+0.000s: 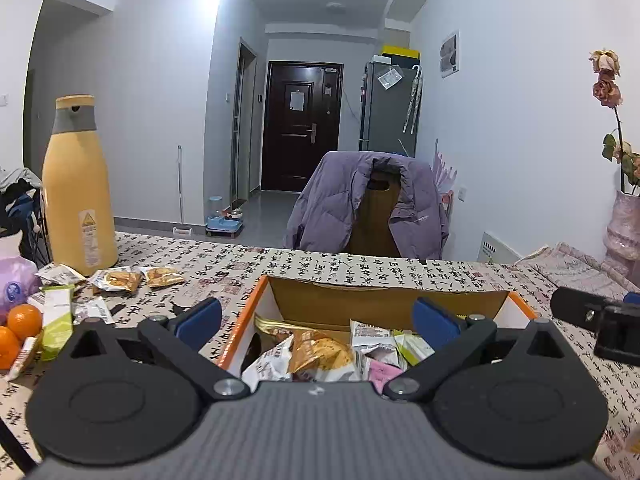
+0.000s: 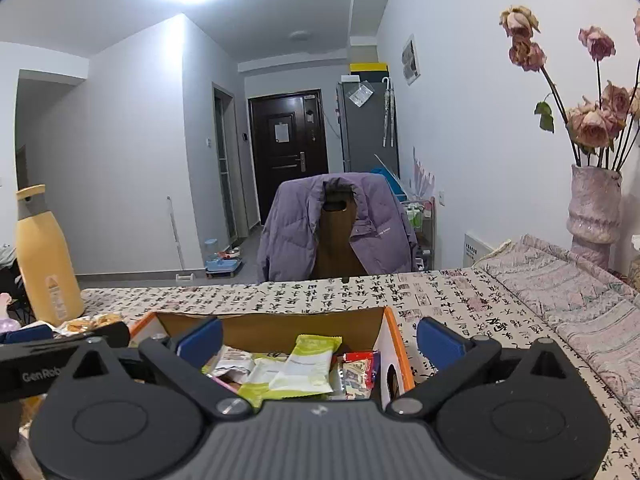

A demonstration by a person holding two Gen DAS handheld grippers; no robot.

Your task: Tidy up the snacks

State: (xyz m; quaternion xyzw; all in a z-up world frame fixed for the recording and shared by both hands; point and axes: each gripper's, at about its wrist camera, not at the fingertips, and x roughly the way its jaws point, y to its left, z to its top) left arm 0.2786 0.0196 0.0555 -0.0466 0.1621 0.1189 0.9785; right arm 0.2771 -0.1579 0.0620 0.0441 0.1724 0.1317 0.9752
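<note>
Both claws spread wide, nothing between the pads. Left claw (image 1: 318, 318) hangs over the orange-edged cardboard box (image 1: 384, 300) on the tabletop (image 1: 320, 264), which has a calligraphy-print cover. Right claw (image 2: 319, 342) is over the same box (image 2: 280, 320), nearer its right wall. Box holds mixed snack packets: a golden-brown biscuit pack (image 1: 320, 354), a pale green wrapper (image 2: 306, 364), a red packet (image 2: 360, 360). Loose snacks (image 1: 120, 280) lie on the tabletop left of the box, near a yellow bottle (image 1: 76, 200). Two oranges (image 1: 18, 328) sit at far left. Purple jacket (image 1: 360, 200) draped on a chair behind. Vase of dried roses (image 2: 594, 208) at right.
</note>
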